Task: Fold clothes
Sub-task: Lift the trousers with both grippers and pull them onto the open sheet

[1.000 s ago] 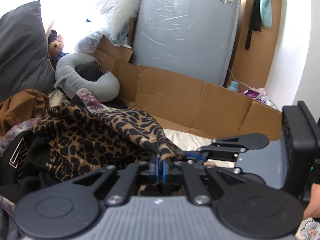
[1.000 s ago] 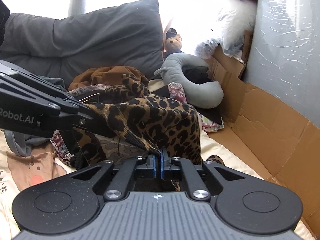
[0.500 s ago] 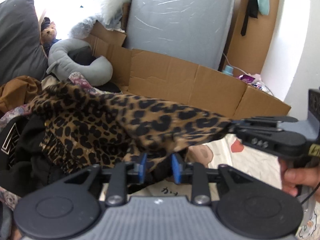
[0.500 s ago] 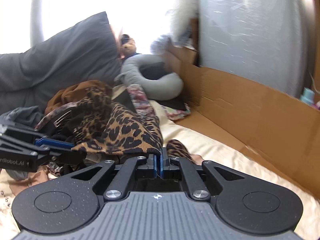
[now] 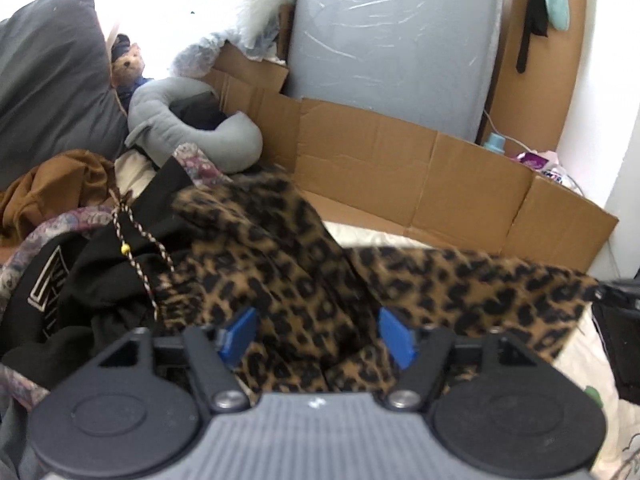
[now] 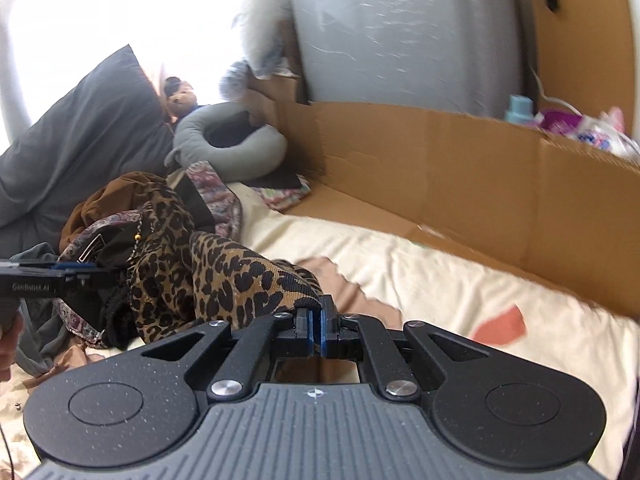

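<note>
leopard print garment [image 5: 304, 280] half off clothes pile [image 5: 92, 280], stretched across bed toward right. left gripper [image 5: 318, 336] had it pinched a second ago, jaws just been opening, now spread wide, fabric lying loose between, not gripped. right gripper [image 6: 316, 326] pressed together on garment's edge, has dragged it sideways. so probably pulling it free to spread flat on bedsheet [image 6: 440, 280]. black hoodie [image 5: 100, 264] drawstring tangled on top, cardboard wall [image 5: 400, 168] close behind, neck pillow [image 5: 192, 136] nearby.

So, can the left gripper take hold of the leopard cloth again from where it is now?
Probably yes. The left gripper, whose fingers have just been opening, is open with the leopard cloth lying loose between them, and nothing covers it there. The right gripper holds another edge.
</note>
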